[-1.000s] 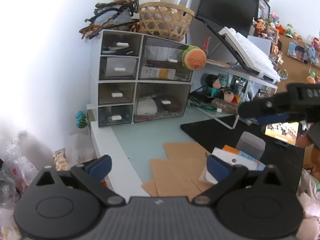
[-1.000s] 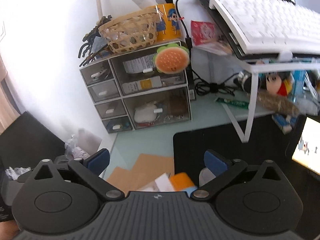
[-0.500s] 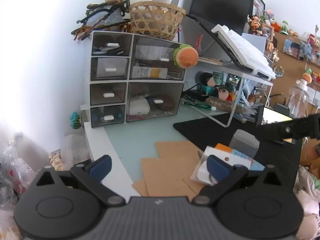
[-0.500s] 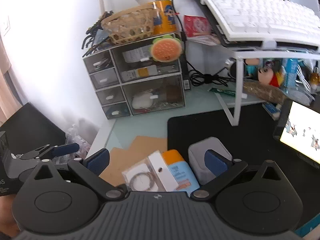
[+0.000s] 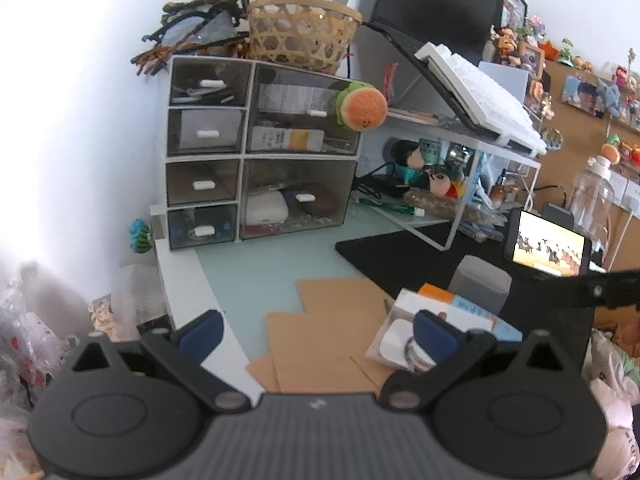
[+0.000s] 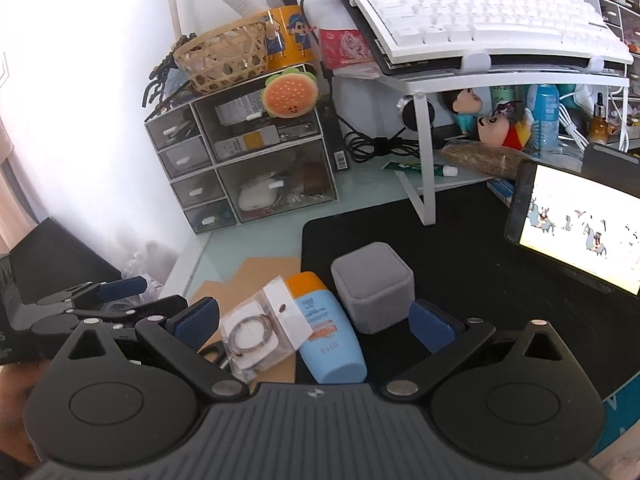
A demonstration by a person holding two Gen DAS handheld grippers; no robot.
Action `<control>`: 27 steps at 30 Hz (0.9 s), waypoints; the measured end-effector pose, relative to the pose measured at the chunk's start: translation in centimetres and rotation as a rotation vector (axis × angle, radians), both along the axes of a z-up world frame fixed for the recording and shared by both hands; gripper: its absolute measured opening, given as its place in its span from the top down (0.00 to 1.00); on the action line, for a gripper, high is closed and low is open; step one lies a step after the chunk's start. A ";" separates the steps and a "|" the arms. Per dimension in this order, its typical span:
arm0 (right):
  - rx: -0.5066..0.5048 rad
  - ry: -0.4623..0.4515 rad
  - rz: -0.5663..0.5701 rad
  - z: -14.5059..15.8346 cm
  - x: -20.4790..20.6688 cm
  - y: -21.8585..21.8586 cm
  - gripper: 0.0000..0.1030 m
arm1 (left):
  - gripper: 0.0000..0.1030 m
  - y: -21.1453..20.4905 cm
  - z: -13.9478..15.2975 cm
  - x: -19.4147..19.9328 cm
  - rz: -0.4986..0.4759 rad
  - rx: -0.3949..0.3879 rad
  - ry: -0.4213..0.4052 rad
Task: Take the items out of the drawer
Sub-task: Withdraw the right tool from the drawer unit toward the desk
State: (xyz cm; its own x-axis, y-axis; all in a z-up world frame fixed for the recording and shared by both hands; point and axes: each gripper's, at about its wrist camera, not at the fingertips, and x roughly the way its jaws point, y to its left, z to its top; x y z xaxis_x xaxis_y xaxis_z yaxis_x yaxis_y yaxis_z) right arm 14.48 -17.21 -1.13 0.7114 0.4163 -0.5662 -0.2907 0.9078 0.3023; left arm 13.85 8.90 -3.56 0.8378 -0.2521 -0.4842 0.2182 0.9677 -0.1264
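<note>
Left gripper [image 5: 318, 334] spread, empty, above brown card sheets [image 5: 320, 336]. Right gripper [image 6: 314, 322] spread, empty, over blue sunscreen bottle [image 6: 330, 336], packaged ring [image 6: 252, 338] and grey box [image 6: 372, 292] on desk. Drawer unit [image 6: 240, 160] well apart at back, drawers apparently all closed; contents indistinct through smoky fronts.

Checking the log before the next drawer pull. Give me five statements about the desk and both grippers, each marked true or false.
1. Both the left gripper and right gripper are open and empty. True.
2. The grey box sits on the black mat. True.
3. The drawer unit has a drawer pulled out. False: all look shut.
4. The burger plush lies in the woven basket. False: it hangs at the unit's front.
5. The blue sunscreen bottle stands upright. False: it lies flat.
</note>
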 end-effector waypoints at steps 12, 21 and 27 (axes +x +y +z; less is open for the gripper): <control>0.004 -0.009 -0.009 -0.8 -0.7 -0.8 0.00 | 0.00 -2.0 0.7 0.4 -0.028 0.032 -0.003; -0.004 -0.041 0.013 -0.8 -1.5 -0.9 0.00 | 0.00 -3.2 0.9 -0.1 -0.043 0.048 0.035; 0.007 -0.063 0.005 -1.0 -1.8 -1.6 0.00 | 0.00 -3.6 2.1 -1.0 -0.027 0.046 0.029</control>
